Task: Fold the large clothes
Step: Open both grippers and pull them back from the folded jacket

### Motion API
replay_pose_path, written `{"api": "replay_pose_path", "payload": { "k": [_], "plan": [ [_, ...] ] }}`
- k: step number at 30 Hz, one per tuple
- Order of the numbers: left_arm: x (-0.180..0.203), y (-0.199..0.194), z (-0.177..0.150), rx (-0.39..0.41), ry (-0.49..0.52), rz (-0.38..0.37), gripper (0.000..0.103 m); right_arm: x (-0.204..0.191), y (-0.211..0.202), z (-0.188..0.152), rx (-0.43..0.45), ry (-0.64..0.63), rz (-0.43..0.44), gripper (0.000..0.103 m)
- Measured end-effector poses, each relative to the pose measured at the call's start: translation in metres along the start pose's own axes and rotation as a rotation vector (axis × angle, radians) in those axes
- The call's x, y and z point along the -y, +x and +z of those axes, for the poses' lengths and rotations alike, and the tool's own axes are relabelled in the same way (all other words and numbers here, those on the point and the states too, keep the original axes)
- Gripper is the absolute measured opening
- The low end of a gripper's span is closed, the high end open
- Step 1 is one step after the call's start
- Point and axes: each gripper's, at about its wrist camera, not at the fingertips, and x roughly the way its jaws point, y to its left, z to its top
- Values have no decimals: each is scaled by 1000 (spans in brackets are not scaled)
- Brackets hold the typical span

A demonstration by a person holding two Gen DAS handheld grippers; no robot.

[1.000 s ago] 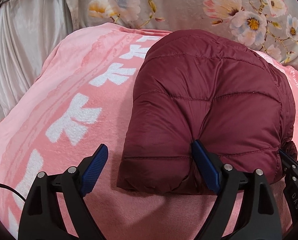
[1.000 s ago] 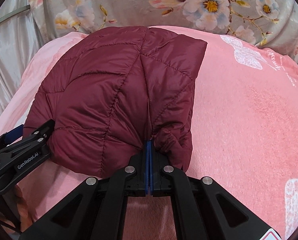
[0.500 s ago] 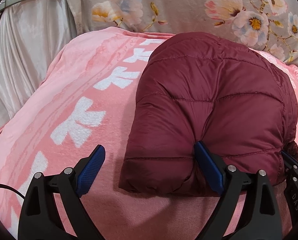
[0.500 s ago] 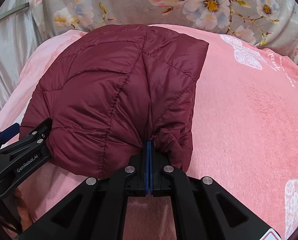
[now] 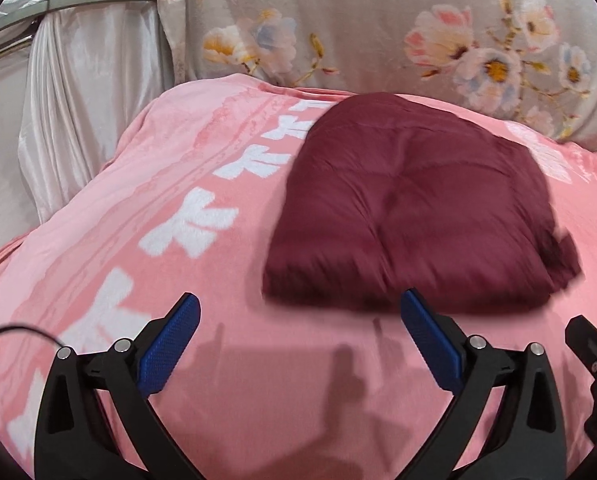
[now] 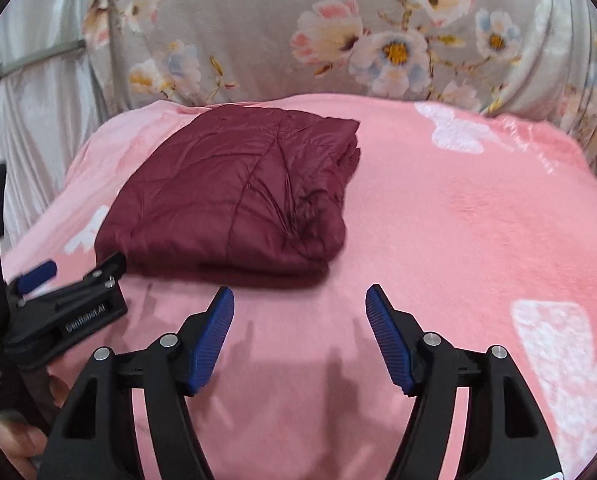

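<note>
A dark red quilted jacket [image 5: 410, 208] [image 6: 238, 192] lies folded into a compact bundle on the pink blanket [image 5: 158, 184] [image 6: 458, 220]. My left gripper [image 5: 298, 304] is just short of the bundle's near edge, its jaws still opening wide, with only blanket between its blue pads. My right gripper [image 6: 298, 296] is also pulled clear of the near edge, jaws opening, nothing between them. In the right wrist view the left gripper [image 6: 68, 276] shows at the lower left beside the jacket. The right gripper's tip shows at the right edge of the left wrist view.
A grey floral cover [image 5: 378, 28] [image 6: 338, 32] rises behind the blanket. A pale satin drape [image 5: 82, 92] hangs at the left, past the blanket's edge. A thin black cable [image 5: 18, 330] crosses the lower left. Bare pink blanket stretches to the jacket's right.
The right gripper let go of the jacket's near edge and opened. Both grippers drew back from the bundle, which now lies free and farther off. The left jaws widened a little.
</note>
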Motion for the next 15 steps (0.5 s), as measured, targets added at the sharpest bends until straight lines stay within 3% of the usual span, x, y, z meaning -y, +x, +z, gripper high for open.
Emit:
{"api": "replay_pose_path", "payload": {
  "k": [3,6,15],
  "plan": [
    [4,-16,-17,-31,-12,-42,98,2,-18,-18,-5,-63,-45,77],
    [10,-32,-30,-24,-12,-47,98,10,-30,-27,1,-48,-60,85],
    [24,-45,-44,-36,-12,-49,98,20,-26,-37,-49,-3,-73,86]
  ]
}}
